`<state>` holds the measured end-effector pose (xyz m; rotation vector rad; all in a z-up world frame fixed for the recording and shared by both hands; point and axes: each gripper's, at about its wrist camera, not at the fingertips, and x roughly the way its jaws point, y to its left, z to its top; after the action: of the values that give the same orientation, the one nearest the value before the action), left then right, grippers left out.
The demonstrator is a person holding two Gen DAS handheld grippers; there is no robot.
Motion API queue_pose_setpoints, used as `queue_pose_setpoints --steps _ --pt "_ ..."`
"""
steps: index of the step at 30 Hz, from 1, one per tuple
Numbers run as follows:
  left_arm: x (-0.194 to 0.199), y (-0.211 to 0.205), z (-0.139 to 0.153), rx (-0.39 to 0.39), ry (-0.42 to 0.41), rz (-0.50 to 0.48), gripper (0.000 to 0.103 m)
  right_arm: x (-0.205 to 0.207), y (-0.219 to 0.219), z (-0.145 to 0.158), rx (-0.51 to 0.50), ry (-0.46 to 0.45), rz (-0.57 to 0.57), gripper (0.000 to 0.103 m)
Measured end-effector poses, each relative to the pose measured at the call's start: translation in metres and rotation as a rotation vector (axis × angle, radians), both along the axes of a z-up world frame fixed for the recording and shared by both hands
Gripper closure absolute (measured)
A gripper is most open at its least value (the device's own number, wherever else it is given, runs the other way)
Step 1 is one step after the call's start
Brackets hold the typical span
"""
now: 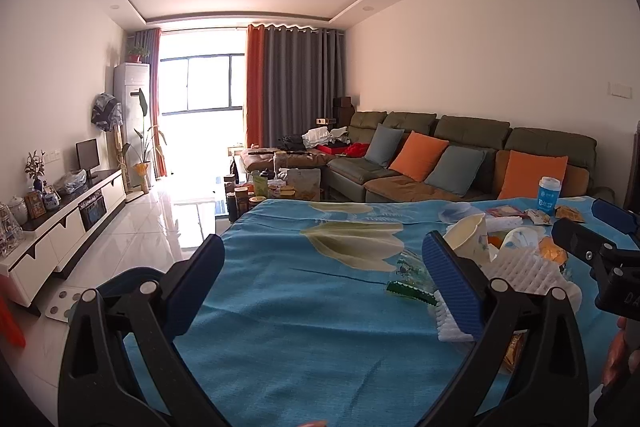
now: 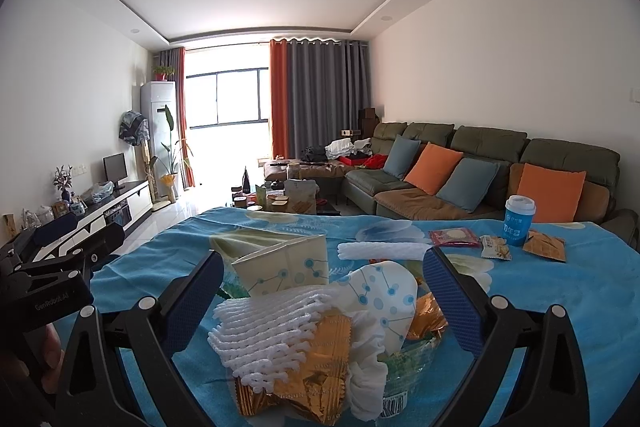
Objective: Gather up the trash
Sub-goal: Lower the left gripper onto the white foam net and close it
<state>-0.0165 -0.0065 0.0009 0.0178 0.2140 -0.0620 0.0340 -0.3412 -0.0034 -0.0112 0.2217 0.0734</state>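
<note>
A heap of trash lies on the blue flowered cloth (image 2: 560,307): a white foam net (image 2: 272,331), gold wrappers (image 2: 320,367), two crushed paper cups (image 2: 288,267) and white tissue. My right gripper (image 2: 324,267) stands open, one finger on each side of the heap, touching nothing that I can see. My left gripper (image 1: 320,267) is open over bare cloth, its right finger close to the heap's left edge near a green wrapper (image 1: 412,291) and a paper cup (image 1: 468,235). Each gripper shows in the other's view: the right gripper (image 1: 592,227), the left gripper (image 2: 80,233).
Farther back on the cloth are a blue lidded cup (image 2: 519,221), a red packet (image 2: 454,237), two snack wrappers (image 2: 495,247) and another foam net (image 2: 384,251). Beyond are a sofa (image 2: 480,147) with cushions, a cluttered coffee table (image 2: 296,199) and a TV cabinet (image 1: 80,211).
</note>
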Motion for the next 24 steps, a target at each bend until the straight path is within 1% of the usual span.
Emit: queue_pose_setpoints --steps 5,11,17,24 --pt "0.002 0.0 -0.002 0.002 0.014 -0.015 0.006 0.0 0.001 -0.002 0.007 0.008 0.003 0.007" --pt "0.013 -0.003 -0.009 -0.013 0.083 -0.1 0.006 -0.001 -0.004 -0.003 0.039 0.031 -0.005 0.007" --pt "0.032 -0.019 -0.021 -0.059 0.221 -0.292 0.006 0.002 -0.013 -0.004 0.073 0.074 -0.012 0.007" --pt "0.059 -0.039 -0.049 -0.134 0.415 -0.491 0.007 0.008 -0.018 -0.01 0.107 0.141 0.01 0.007"
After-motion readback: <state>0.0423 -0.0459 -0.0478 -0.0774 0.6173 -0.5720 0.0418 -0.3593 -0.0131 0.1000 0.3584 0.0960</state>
